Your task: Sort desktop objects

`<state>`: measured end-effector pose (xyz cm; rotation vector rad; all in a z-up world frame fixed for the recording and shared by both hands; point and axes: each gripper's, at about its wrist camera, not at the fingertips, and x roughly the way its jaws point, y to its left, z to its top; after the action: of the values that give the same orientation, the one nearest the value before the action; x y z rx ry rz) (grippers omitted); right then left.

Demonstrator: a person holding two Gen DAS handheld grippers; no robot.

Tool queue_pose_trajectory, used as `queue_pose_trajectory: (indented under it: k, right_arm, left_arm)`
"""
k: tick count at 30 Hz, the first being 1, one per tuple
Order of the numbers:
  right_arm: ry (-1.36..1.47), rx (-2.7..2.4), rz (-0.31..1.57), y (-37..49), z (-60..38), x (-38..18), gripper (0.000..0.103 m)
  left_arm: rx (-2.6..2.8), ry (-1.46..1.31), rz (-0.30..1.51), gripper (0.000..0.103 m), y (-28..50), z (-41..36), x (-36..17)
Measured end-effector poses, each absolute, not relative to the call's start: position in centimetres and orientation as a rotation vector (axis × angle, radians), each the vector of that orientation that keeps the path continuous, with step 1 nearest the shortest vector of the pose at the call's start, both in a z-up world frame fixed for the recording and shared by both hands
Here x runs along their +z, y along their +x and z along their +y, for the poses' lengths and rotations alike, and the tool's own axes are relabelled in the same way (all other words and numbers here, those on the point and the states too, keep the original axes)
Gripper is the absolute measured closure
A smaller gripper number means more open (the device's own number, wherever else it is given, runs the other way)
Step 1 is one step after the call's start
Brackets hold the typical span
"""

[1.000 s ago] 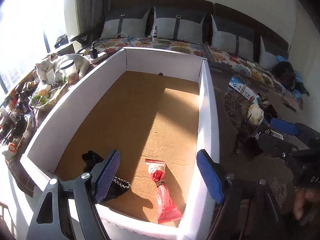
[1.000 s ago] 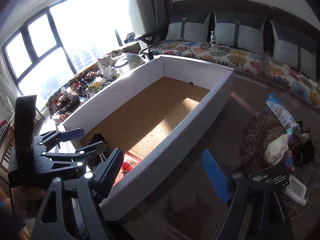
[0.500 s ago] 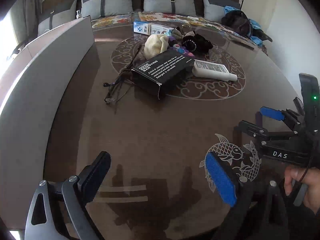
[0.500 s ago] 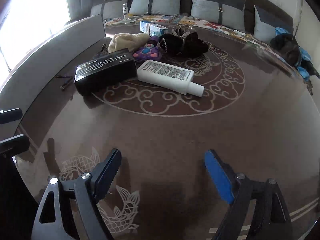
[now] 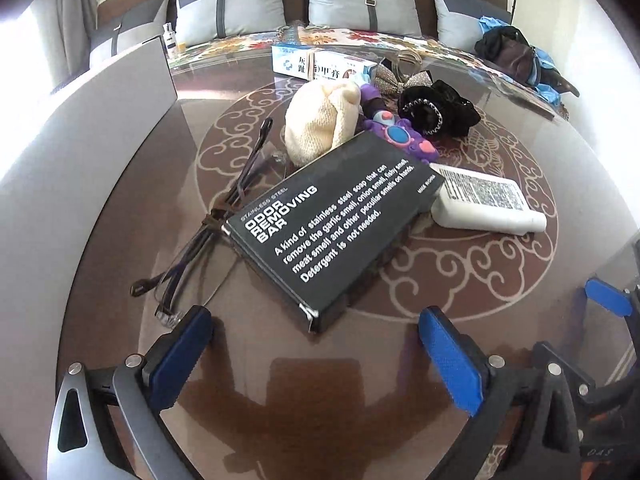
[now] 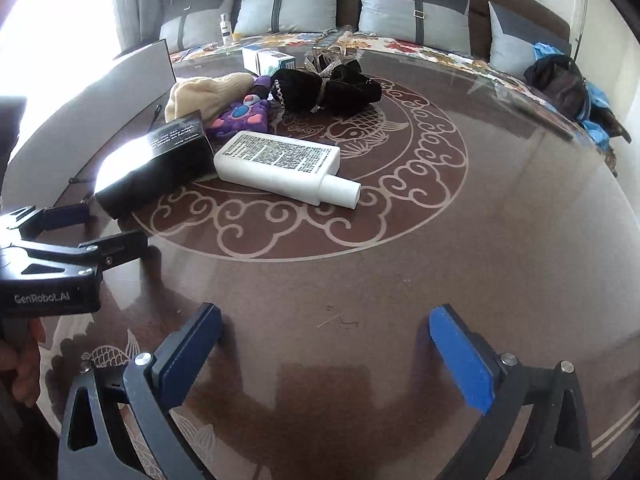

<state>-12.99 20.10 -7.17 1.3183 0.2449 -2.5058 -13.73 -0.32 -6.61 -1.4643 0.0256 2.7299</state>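
Jaws of both grippers are opening wide over the brown patterned bench (image 6: 500, 208), nothing between them: the left gripper (image 5: 316, 344) hangs just short of a black box (image 5: 336, 228) (lettered "Odor Removing Bar"), the right gripper (image 6: 324, 344) well short of a white bottle (image 6: 280, 164) lying on its side. Glasses (image 5: 208, 248) lie beside the box; a cream knit hat (image 5: 320, 124), purple toy (image 5: 400, 136) and black cloth (image 5: 440, 112) cluster behind it.
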Motion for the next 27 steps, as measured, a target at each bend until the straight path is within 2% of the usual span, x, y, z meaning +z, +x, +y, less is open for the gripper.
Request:
queue_pose_trajectory:
  k: [27]
  right_arm:
    - [1.317,-2.508,0.245,-12.88,20.11,-7.08,0.000]
  left_arm:
    - [2.767,-1.422,0.014,0.000,-14.59,-0.28,-6.62]
